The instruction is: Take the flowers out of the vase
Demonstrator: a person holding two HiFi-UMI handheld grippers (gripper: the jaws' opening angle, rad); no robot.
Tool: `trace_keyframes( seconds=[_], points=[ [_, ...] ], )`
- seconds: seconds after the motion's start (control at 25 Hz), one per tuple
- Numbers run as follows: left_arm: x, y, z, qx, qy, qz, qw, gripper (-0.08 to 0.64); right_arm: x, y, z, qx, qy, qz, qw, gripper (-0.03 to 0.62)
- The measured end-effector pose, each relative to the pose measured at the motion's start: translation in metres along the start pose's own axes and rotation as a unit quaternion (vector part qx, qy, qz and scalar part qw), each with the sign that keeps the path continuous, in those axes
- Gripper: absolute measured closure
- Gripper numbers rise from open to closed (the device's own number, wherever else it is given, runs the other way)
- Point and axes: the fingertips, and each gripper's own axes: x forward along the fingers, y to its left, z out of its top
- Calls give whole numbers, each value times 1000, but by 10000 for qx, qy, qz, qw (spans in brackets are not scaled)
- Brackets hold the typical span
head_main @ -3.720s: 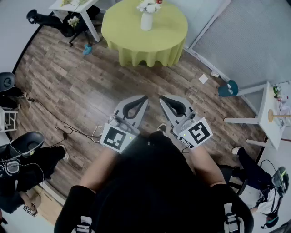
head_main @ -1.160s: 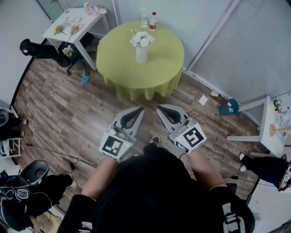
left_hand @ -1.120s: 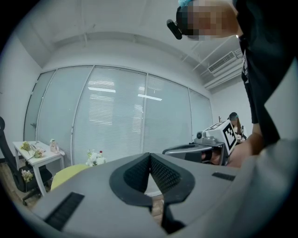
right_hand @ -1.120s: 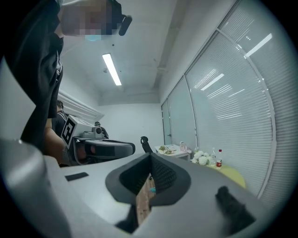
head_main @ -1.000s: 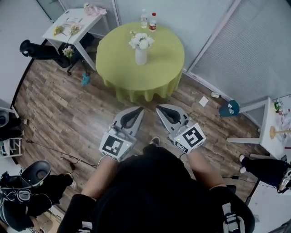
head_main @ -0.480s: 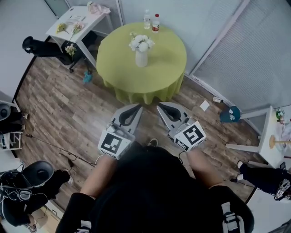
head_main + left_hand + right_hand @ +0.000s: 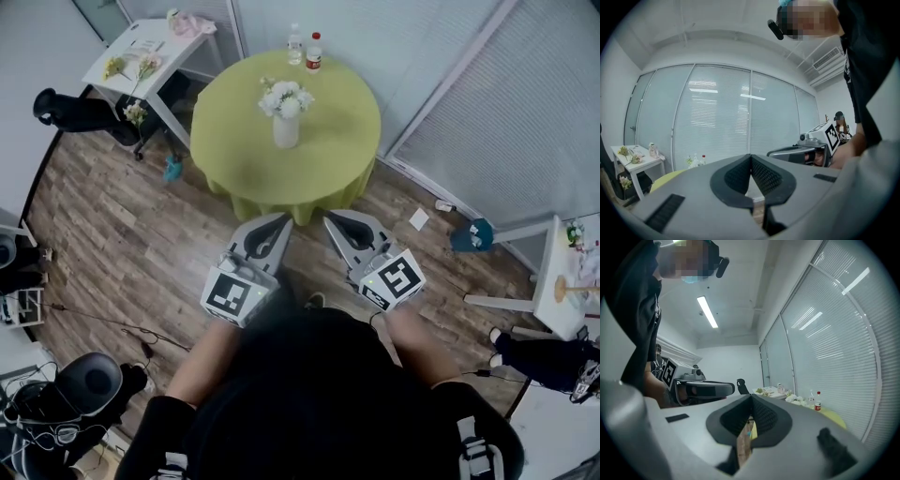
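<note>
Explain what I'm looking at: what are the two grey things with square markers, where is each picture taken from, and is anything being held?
There is no robot here. A person holds a two-jaw gripper in each hand. The head view comes from a camera on the person's head, looking steeply down; the left gripper and right gripper show in front of the body. The other two views come from a camera riding on each gripper, looking along its jaws. In both, the jaws are together with nothing between them, so nothing is held. Ahead stands a round table with a green cloth. On it are a white vase with white flowers in it, and two bottles at the far edge.
</note>
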Motion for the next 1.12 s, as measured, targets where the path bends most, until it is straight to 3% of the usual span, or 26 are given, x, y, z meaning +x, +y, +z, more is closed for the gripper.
trace_keyframes(
  seconds=[0.72,1.12],
  points=[
    [85,145,0,-75,131,-947,9954,548,134,-89,6,49,287,-803,9963,574],
    [115,215,-7,-112,112,-1328,9910,548,186,-137,-2,231,321,-1589,9865,574]
  ],
)
